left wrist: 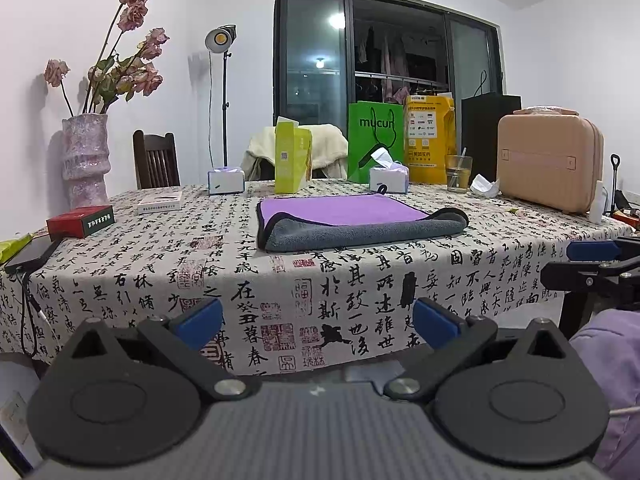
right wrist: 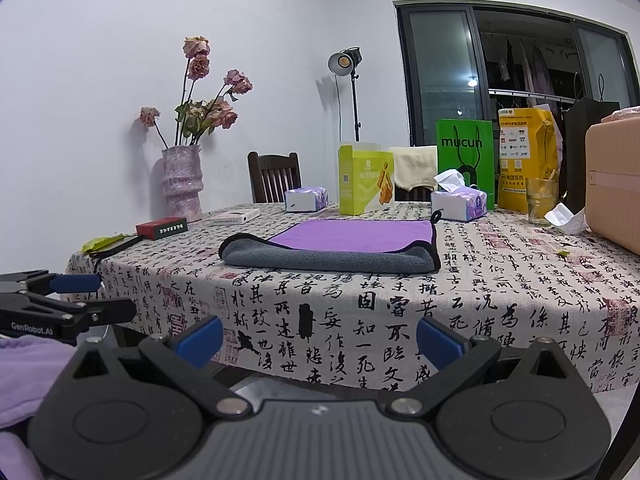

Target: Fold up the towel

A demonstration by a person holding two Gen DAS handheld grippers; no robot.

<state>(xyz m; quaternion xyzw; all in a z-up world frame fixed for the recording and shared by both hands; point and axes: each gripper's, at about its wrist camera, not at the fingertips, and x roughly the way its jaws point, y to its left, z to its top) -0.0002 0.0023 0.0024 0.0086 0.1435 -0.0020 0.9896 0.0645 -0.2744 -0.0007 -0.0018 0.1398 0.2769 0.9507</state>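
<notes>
Readable text. Centre right of both views: green paper bag (left wrist: 375,140) (right wrist: 465,160) printed "mucun" in darker green. Lower left edge of the right wrist view: left gripper (right wrist: 86,295), its black side marked "GenRobot.AI" in pale letters. Across the foreground of both views: tablecloth (left wrist: 360,304) (right wrist: 400,320) covered in black brush-written Chinese characters with red seal stamps. Print on the yellow bag (left wrist: 430,140) (right wrist: 520,160) is too small to read.

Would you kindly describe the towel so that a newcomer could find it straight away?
Start at the big table under the calligraphy tablecloth. The towel lies flat near its middle, in front of the green box and the tissue packs. It alone is soft cloth: purple on top, its grey underside turned up along the near edge.
</notes>
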